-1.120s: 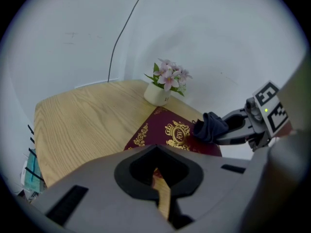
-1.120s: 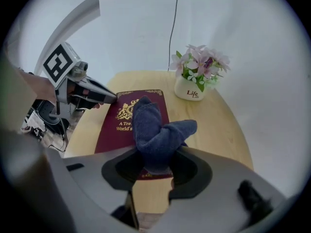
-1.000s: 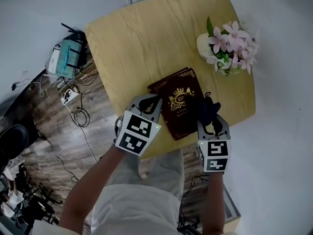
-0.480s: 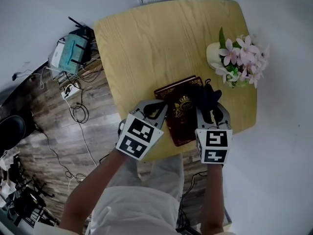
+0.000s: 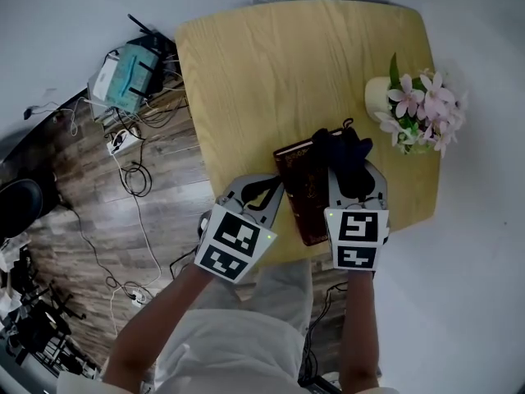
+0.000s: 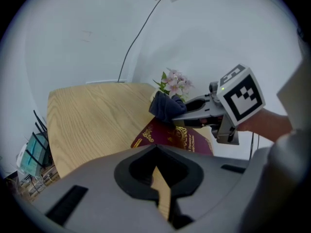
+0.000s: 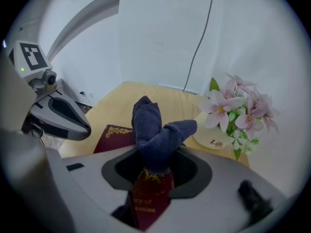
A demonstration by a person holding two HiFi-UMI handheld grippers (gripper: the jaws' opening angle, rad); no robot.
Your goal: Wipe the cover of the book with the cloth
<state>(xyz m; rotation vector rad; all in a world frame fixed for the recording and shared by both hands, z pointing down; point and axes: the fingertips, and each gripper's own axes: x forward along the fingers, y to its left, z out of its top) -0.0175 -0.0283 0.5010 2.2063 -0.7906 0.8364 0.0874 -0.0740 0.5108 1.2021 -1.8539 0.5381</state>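
Your right gripper (image 5: 355,173) clamps the navy cloth (image 5: 340,150) on the maroon book's (image 5: 299,191) far end, its length running toward you; the left gripper (image 5: 261,185) is closed and empty.

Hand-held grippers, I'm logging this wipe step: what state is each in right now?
Left hand-held gripper: closed, holding nothing.
Right hand-held gripper: closed on the dark blue cloth, above the book.

The book (image 5: 302,194) is maroon with gold ornament, the cloth (image 5: 345,158) dark navy. The table (image 5: 271,72) shows pale yellow wood grain; the flowers (image 5: 428,112) are pink with green leaves.
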